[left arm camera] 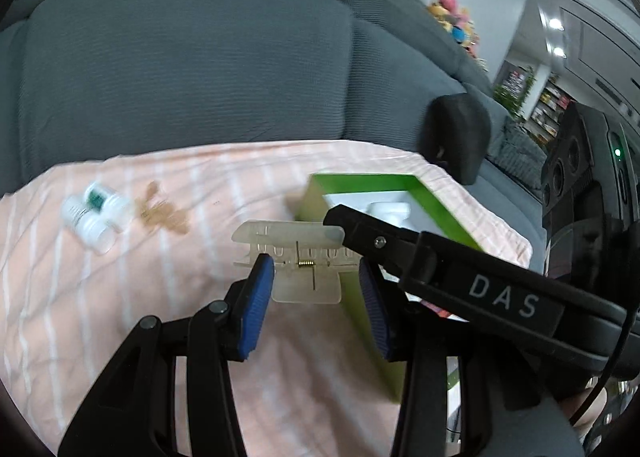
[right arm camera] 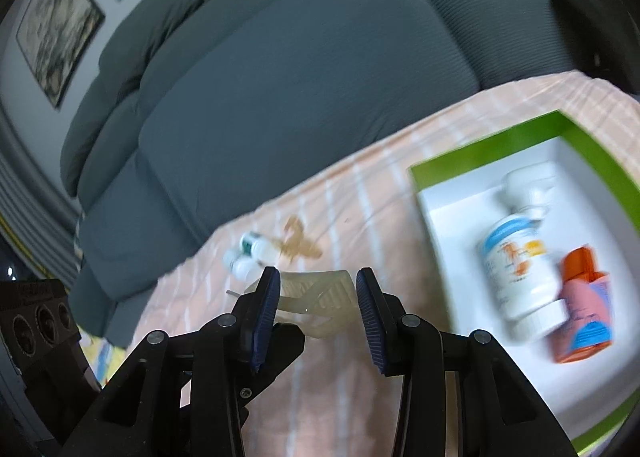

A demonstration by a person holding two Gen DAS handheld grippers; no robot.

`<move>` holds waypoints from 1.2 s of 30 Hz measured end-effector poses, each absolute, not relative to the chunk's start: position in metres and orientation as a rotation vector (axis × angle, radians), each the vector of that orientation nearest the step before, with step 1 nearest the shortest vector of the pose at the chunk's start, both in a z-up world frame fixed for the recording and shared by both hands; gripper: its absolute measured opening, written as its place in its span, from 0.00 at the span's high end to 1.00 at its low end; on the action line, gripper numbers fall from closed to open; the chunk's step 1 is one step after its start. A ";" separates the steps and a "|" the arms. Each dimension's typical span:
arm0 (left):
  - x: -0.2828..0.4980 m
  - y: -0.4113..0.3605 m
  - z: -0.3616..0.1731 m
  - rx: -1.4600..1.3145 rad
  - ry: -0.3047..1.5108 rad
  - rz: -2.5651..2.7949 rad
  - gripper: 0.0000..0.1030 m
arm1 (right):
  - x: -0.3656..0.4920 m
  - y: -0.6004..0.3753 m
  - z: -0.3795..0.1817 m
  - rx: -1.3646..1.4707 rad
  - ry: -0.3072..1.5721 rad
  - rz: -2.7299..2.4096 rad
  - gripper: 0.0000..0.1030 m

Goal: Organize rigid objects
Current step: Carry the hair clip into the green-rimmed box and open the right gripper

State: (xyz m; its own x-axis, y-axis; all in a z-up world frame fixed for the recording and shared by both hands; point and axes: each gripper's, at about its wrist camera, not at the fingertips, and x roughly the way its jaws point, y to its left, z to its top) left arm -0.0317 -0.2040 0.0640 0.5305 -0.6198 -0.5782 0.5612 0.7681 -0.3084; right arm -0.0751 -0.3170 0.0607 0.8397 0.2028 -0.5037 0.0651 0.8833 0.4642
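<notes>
Two bottles (right arm camera: 516, 253) boxed (right arm camera: 448, 167); clear clip (left arm camera: 298, 253) between both grippers' (left arm camera: 316, 297) (right arm camera: 316, 311) part-spread jaws; grip unclear; vials (left arm camera: 94, 213) at ten o'clock remain.

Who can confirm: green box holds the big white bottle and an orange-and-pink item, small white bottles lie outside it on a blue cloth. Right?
One thing is wrong: the cloth is peach-pink with pale stripes, not blue, as the right wrist view shows. The rest holds: the big white bottle and orange-and-pink item lie in the green box, and the small white bottles lie outside it.
</notes>
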 end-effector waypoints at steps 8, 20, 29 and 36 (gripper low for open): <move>-0.036 -0.258 0.070 -0.024 0.699 -0.815 0.60 | -0.101 -0.362 0.071 0.523 0.495 -0.029 0.59; -0.032 -0.331 0.055 -0.003 0.762 -0.948 0.59 | -0.121 -0.432 0.061 0.611 0.485 -0.193 0.59; -0.030 -0.351 0.041 -0.008 0.816 -0.991 0.60 | -0.122 -0.456 0.046 0.666 0.514 -0.251 0.59; -0.029 -0.355 0.032 -0.022 0.865 -1.002 0.59 | -0.121 -0.466 0.038 0.699 0.544 -0.287 0.59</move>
